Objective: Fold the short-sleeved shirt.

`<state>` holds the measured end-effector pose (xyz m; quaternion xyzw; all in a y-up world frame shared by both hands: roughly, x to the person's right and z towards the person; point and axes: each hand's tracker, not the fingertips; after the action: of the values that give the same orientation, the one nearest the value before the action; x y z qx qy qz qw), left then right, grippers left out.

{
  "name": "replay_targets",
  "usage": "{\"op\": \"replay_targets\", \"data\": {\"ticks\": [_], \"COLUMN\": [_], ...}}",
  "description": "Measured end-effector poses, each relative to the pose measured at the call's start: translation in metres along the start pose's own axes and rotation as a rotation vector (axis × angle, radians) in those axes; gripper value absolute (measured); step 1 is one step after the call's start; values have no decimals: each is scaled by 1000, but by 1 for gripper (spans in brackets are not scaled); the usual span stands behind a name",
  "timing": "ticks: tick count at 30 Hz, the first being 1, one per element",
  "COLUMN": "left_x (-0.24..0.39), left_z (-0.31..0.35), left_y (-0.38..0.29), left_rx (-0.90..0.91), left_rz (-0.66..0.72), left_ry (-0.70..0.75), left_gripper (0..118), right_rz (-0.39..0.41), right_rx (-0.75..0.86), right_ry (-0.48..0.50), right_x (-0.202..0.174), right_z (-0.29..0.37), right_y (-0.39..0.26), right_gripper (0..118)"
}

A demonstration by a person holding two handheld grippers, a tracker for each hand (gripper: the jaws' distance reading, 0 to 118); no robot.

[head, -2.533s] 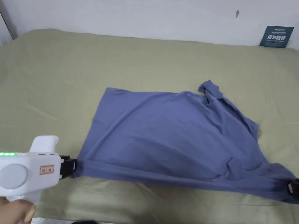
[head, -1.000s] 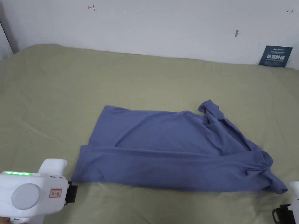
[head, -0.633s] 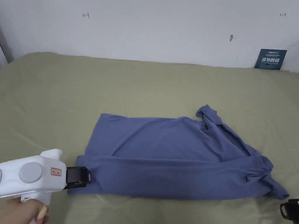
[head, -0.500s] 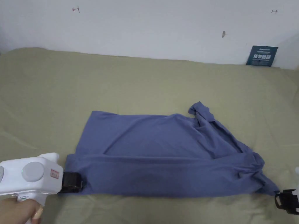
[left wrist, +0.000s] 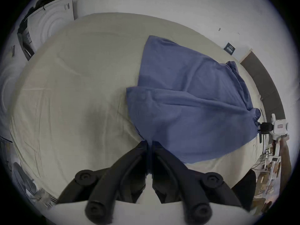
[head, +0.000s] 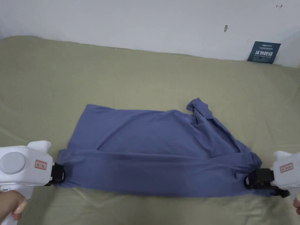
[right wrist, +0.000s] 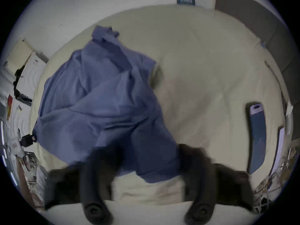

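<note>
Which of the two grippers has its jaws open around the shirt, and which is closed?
The right gripper is open: its jaws stand wide apart around the blue shirt. The left gripper has its jaws together on the shirt's corner.

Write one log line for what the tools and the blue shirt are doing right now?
shirt: near edge folded over, on bed | left tool: shut on shirt corner | right tool: open around other end, blurred

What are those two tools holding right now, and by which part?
The left tool pinches the blue shirt at the left end of its folded near edge. The right tool is open around the bunched right end, its jaws apart, so it grips nothing yet.
</note>
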<state>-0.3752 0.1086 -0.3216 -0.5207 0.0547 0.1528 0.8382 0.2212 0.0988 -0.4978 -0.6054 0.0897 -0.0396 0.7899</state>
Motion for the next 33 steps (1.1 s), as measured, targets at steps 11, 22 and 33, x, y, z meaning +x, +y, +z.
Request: {"op": "replay_targets", "data": {"ticks": [11, 22, 33], "left_x": [-6, -10, -31], "left_z": [33, 92, 48], "left_y": [1, -40, -119], "left_rx": [2, 43, -75], "left_rz": [-45, -92, -10], "left_ry": [-60, -84, -67], "left_gripper": [6, 6, 6], "right_rz": [132, 50, -6], "right_rx": [92, 95, -9], "right_ry": [15, 111, 64], "right_x": [-16, 6, 24], "right_z": [63, 113, 57], "right_y": [-23, -93, -170], "right_gripper": [11, 11, 11]}}
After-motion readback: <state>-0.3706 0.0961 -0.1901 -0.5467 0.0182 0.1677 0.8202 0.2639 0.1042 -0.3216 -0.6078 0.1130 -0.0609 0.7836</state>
